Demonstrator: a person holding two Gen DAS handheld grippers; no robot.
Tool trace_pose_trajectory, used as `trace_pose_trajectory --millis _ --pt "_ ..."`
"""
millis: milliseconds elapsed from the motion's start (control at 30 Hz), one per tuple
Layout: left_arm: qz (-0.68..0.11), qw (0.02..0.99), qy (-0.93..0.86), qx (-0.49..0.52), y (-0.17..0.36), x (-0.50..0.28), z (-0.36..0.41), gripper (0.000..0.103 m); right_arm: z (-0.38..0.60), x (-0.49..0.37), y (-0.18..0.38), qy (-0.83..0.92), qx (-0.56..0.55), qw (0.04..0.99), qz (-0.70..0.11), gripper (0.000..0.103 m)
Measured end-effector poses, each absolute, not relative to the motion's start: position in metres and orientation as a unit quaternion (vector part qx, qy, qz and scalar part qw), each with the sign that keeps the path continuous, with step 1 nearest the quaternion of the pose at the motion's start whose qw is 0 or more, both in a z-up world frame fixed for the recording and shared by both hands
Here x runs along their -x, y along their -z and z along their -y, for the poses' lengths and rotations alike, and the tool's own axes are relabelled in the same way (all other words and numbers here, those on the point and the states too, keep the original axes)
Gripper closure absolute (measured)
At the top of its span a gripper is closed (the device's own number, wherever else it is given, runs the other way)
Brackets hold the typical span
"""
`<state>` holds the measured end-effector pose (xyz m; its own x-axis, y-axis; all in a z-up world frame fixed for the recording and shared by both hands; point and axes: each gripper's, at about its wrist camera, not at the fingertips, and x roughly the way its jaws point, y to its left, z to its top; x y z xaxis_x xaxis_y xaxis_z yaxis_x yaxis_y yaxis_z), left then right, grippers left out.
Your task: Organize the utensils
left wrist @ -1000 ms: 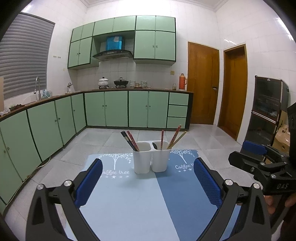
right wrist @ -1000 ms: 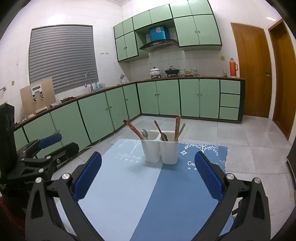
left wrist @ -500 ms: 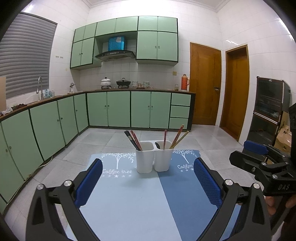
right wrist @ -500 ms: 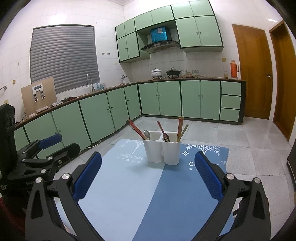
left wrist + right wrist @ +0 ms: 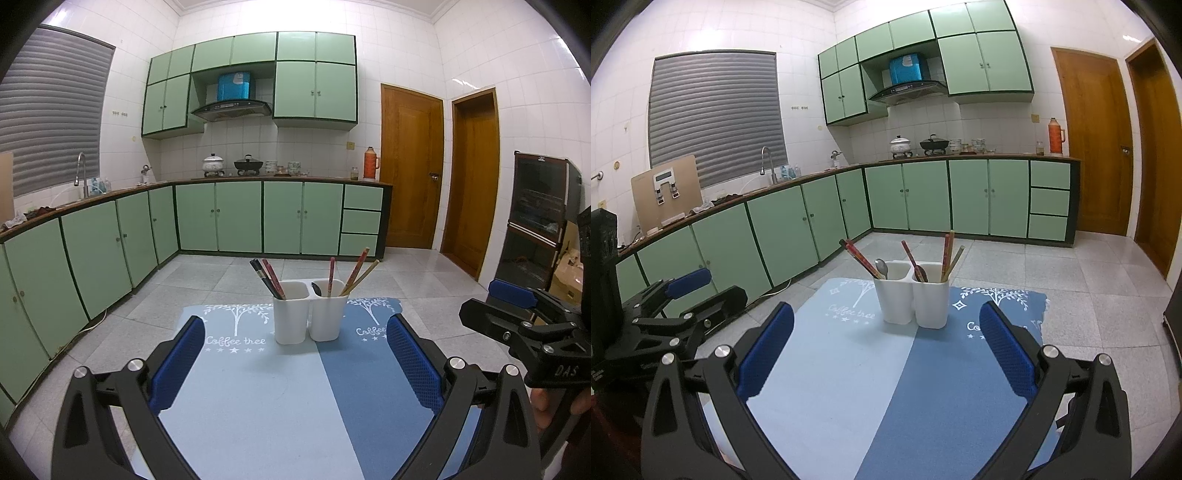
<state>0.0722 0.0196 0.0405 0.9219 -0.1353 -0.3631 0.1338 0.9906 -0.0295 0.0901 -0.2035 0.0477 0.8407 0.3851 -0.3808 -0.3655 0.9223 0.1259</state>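
A white two-compartment utensil holder (image 5: pixel 309 314) stands at the far end of a blue two-tone mat (image 5: pixel 258 398); it also shows in the right wrist view (image 5: pixel 914 301). Its left cup holds dark and red chopsticks (image 5: pixel 266 277) and a spoon (image 5: pixel 882 268). Its right cup holds red and wooden chopsticks (image 5: pixel 356 271) and a spoon (image 5: pixel 316 288). My left gripper (image 5: pixel 295 365) is open and empty, well short of the holder. My right gripper (image 5: pixel 886 354) is open and empty too, and also shows at the right of the left wrist view (image 5: pixel 524 314).
Green kitchen cabinets (image 5: pixel 236 218) run along the back and left walls. Two wooden doors (image 5: pixel 412 166) are at the right. A dark cabinet (image 5: pixel 535 218) stands at the far right. The mat (image 5: pixel 871 387) lies over a tiled floor (image 5: pixel 229 277).
Both grippers have drawn back and risen slightly; the holder sits a little farther and lower in each view. Both stay open and empty.
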Motion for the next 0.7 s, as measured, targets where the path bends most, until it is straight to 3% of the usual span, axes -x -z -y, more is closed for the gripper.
trace_pose_trajectory --millis 700 --pt "-0.186 0.98 0.064 0.001 -0.0415 -0.0715 -0.0213 0.006 0.2038 -0.0898 -0.0476 -0.194 -0.024 0.959 -0.204 0.005"
